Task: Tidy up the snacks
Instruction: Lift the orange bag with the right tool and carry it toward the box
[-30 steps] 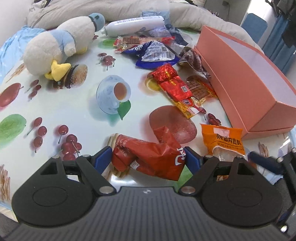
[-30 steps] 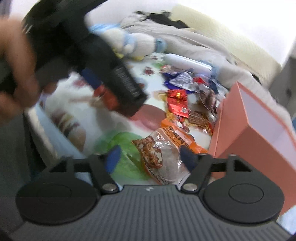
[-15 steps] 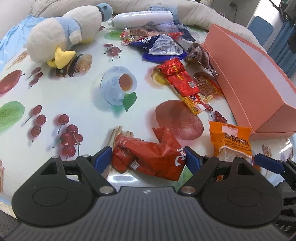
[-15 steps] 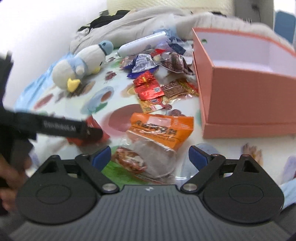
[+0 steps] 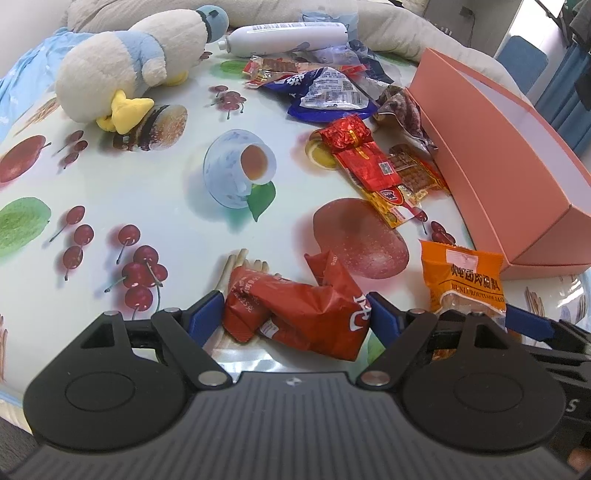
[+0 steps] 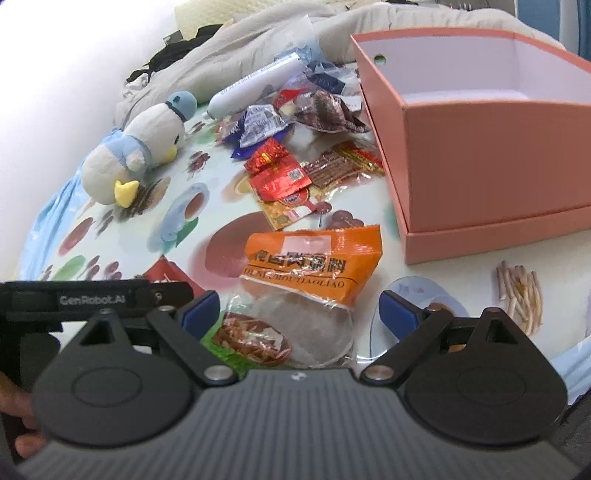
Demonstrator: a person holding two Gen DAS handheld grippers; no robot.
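A crumpled red snack packet point(image 5: 295, 310) lies on the fruit-print tablecloth, and my left gripper point(image 5: 293, 314) is shut on it, both blue pads against its sides. In the right wrist view the same red packet point(image 6: 166, 271) peeks out behind the left gripper's black body. An orange packet point(image 6: 314, 254) with a clear lower half lies between the fingers of my right gripper point(image 6: 297, 310), which is open, pads clear of it. The left wrist view shows that orange packet point(image 5: 461, 273) with a right-gripper finger point(image 5: 528, 321) beside it. An open pink box point(image 6: 480, 166) stands just beyond it.
The pink box point(image 5: 517, 155) fills the right side. Several snack packets are piled left of it, among them a long red one point(image 5: 365, 162) and a blue one point(image 5: 328, 92). A plush penguin point(image 5: 122, 74) and a white bottle point(image 5: 288, 35) lie at the far edge.
The right wrist view has rolled level and its jaws have widened around the orange packet. The left gripper has stayed on the red packet with hardly any movement.
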